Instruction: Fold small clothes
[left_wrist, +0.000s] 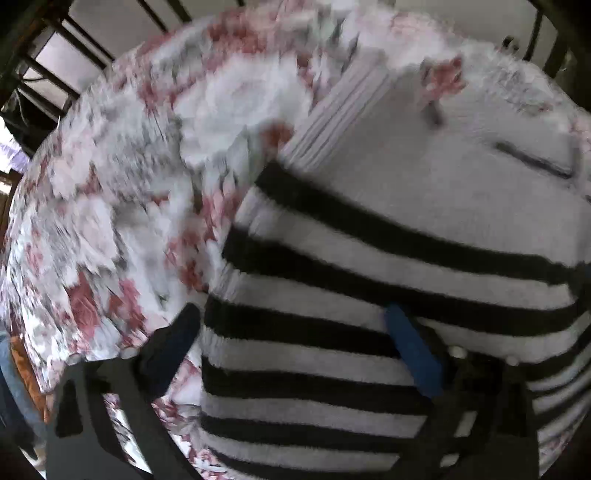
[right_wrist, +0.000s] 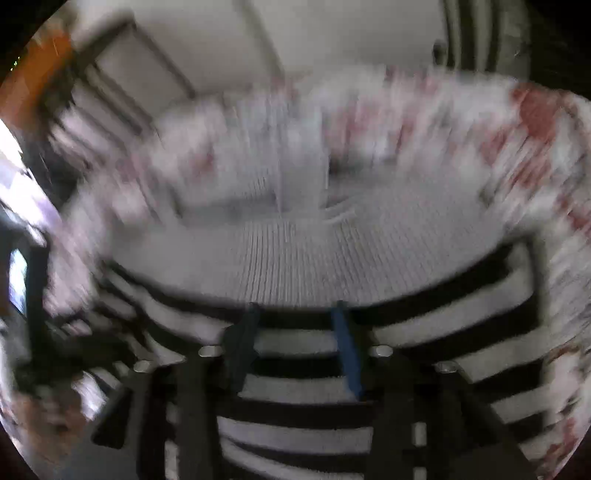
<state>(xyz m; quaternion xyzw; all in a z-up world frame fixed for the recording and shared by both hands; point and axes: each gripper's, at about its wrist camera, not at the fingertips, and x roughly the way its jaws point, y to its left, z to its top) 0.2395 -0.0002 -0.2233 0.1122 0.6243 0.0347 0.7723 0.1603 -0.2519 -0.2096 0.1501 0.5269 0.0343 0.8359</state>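
A small knitted sweater, grey-white at the top with black and white stripes below, lies on a floral cloth. It fills the left wrist view and the right wrist view. My left gripper is open wide, its fingers spread over the striped part near the garment's left edge. My right gripper is open, with a narrower gap, its fingertips over the top stripes. Neither grips the fabric. Both views are motion-blurred.
A white cloth with red and grey flowers covers the surface under the sweater and shows around it. Dark railings stand beyond the far edge. A pale wall or cabinet lies behind.
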